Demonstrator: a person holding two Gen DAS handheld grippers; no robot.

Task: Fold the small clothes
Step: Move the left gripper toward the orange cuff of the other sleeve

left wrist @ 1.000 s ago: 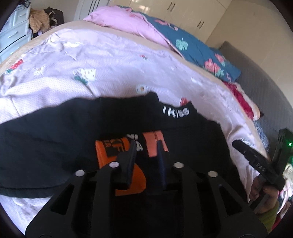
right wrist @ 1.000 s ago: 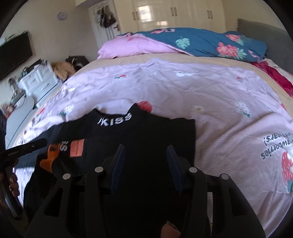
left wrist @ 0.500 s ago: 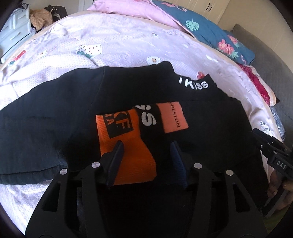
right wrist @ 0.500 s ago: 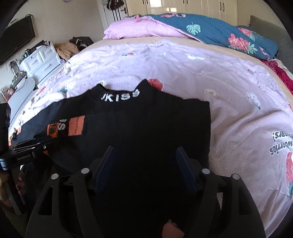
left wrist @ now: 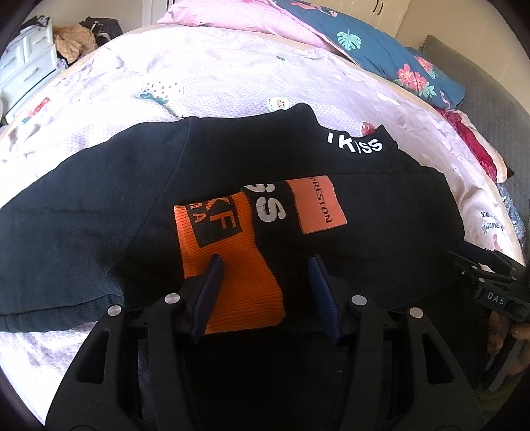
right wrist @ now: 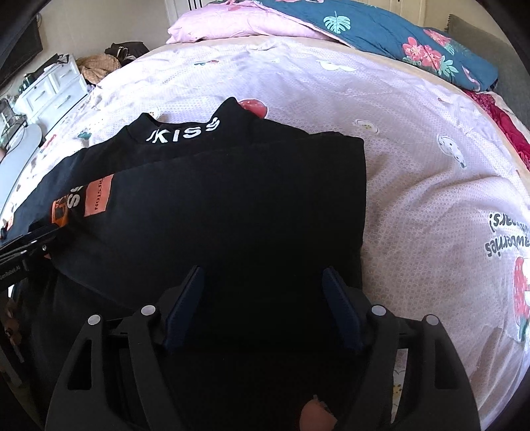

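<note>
A small black shirt (left wrist: pixel 139 185) with a white "KISS" collar and orange patches lies on the bed; it also shows in the right wrist view (right wrist: pixel 232 205). Its right side is folded over the middle, with the orange cuff (left wrist: pixel 228 265) on top. My left gripper (left wrist: pixel 266 265) is open, hovering over the orange cuff, holding nothing. My right gripper (right wrist: pixel 263 275) is open above the folded black cloth near the shirt's lower part, empty. Each gripper's tip shows at the edge of the other's view.
The bed (right wrist: pixel 414 159) has a pale pink printed sheet. A pink pillow (right wrist: pixel 238 23) and a blue floral quilt (right wrist: pixel 381 30) lie at the head. A white drawer unit (right wrist: pixel 49 89) and a clothes pile stand left of the bed.
Both grippers opened from shut or nearly shut and let go of the shirt. Both pulled back toward the near edge, and the folded sleeve now lies flat.
</note>
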